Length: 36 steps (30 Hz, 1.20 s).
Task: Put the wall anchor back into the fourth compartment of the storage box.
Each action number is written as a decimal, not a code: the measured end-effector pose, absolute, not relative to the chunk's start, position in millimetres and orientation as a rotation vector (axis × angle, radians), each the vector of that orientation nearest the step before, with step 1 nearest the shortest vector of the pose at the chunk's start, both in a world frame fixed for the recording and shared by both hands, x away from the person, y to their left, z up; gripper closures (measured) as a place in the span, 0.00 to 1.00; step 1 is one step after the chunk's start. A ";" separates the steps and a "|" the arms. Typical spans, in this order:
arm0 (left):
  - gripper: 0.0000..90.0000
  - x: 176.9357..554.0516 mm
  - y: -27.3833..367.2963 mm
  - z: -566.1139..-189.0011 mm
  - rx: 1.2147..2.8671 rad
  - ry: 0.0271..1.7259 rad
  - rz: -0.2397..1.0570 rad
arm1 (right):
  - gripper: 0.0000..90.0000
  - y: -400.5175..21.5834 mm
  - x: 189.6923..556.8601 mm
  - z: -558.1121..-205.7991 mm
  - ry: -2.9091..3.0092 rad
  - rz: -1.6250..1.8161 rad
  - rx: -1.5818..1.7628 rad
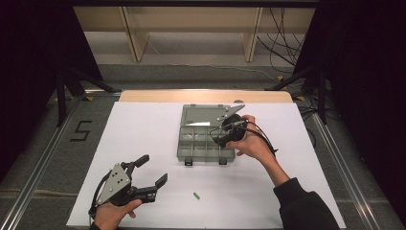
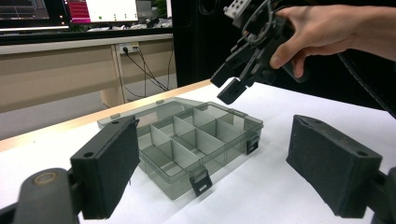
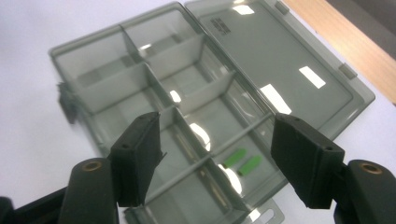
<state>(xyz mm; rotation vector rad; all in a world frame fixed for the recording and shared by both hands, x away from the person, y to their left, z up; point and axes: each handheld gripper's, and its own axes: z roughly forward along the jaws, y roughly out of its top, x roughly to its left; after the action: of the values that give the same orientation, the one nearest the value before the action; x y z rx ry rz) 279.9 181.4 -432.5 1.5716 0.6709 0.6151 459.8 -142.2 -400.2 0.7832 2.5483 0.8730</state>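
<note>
High view: last green piece [image 1: 196, 195] lies on tabletop [image 1: 143, 124] just right of left tool [image 1: 152, 171], jaws apart, empty. Right tool [image 1: 219, 138], apart, empty, over organizer box [image 1: 189, 152], well away.

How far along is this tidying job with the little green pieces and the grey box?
Two green pieces already lie in one compartment of the open organiser box. The right tool hangs above the box with its jaws apart and nothing between them, so it seems to have just dropped one in. One green piece is left on the white table cover, near the open, empty left tool.
</note>
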 end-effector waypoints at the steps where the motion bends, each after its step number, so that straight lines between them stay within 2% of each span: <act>1: 0.18 280.2 181.3 -432.6 1.569 0.667 0.616 | 0.37 -141.5 457.3 -397.4 2.560 0.864 0.768; 14: 0.18 280.5 181.5 -432.8 1.569 0.663 0.620 | 0.36 -129.1 418.5 -378.8 2.588 0.852 0.616; 36: 0.18 280.4 181.5 -432.7 1.570 0.663 0.621 | 0.32 -104.3 381.2 -388.3 2.677 0.832 0.489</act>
<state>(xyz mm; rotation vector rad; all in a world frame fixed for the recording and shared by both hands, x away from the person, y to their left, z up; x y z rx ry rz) 280.4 181.5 -432.7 1.5697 0.6635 0.6209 381.2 -104.3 -388.3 0.4892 2.6772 0.8324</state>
